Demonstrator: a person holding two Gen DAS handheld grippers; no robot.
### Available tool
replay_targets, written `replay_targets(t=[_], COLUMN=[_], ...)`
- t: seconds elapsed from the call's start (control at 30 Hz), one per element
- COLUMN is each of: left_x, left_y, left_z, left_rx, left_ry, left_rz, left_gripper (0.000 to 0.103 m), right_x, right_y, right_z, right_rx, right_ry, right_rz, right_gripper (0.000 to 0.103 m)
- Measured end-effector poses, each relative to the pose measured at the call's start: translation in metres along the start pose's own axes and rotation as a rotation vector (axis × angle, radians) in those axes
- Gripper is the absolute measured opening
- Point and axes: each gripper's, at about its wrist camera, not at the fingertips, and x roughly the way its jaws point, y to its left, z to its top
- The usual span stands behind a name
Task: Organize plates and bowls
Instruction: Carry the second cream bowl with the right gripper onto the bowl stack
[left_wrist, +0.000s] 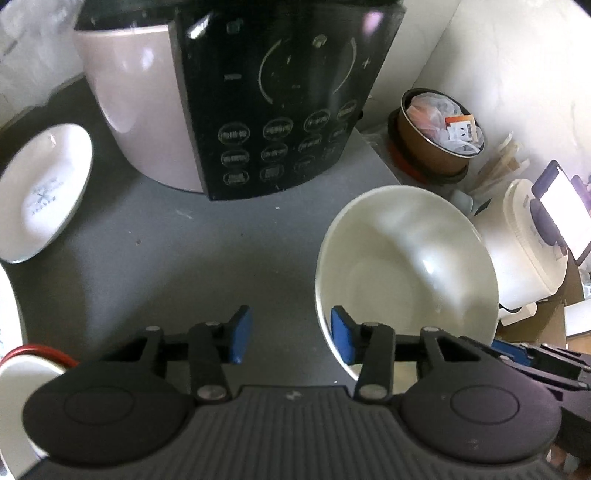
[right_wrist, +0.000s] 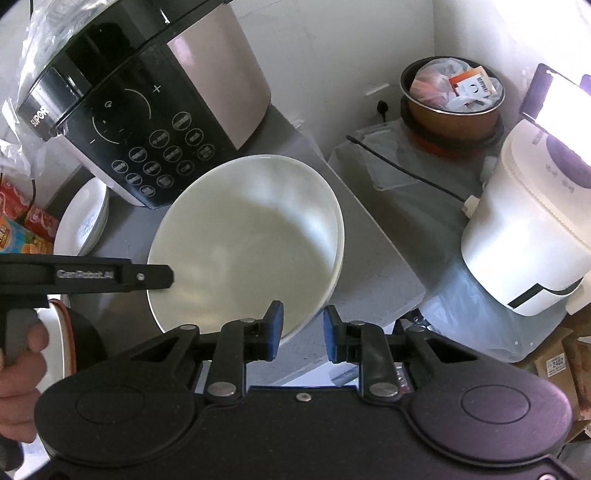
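Two grippers crowd one white bowl (right_wrist: 247, 240), mid-frame in the right wrist view, on a grey counter (left_wrist: 177, 258) below the rice cooker (left_wrist: 236, 99). Right gripper (right_wrist: 303, 332): jaws straddle the bowl's near rim with a gap showing, not clamped. Left gripper (left_wrist: 291, 332): jaws apart, one pad inside the rim, the other outside, no squeeze seen. Plate (left_wrist: 44, 192) sits at left edge of the left view. Judgement: glazed ceramic, stiff, slippery, chips easily; pinch the rim wall squarely.
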Motion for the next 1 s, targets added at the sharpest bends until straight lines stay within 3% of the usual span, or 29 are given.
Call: replay_targets(t=[0.17,0.23,0.43,1.0], left_x=[0.01,0.008,-0.015,-0.085], left_y=[0.002,0.002,0.016,0.086], left_z=[0.003,0.003,-0.002,-0.025], left_rx=[-0.018,-0.008,0.007,-0.144], left_ry=[0.02,0.017,-0.049,-0.103], left_rz=[-0.034,0.004,0.013,0.076], left_gripper=[0.007,0.007,0.007,0.008], right_x=[0.003,0.001,-0.006,-0.035], right_y=[0.008,0.014,0.032,0.11], right_z=[0.001,-0.001,-0.001,0.009], right_rx=[0.005,0.0,-0.042,-0.211], right_ry=[0.01,-0.002,-0.012,-0.04], right_rz=[0.02,0.031,0.07,0.187], right_gripper=[0.021,0.021,0.021,0.021])
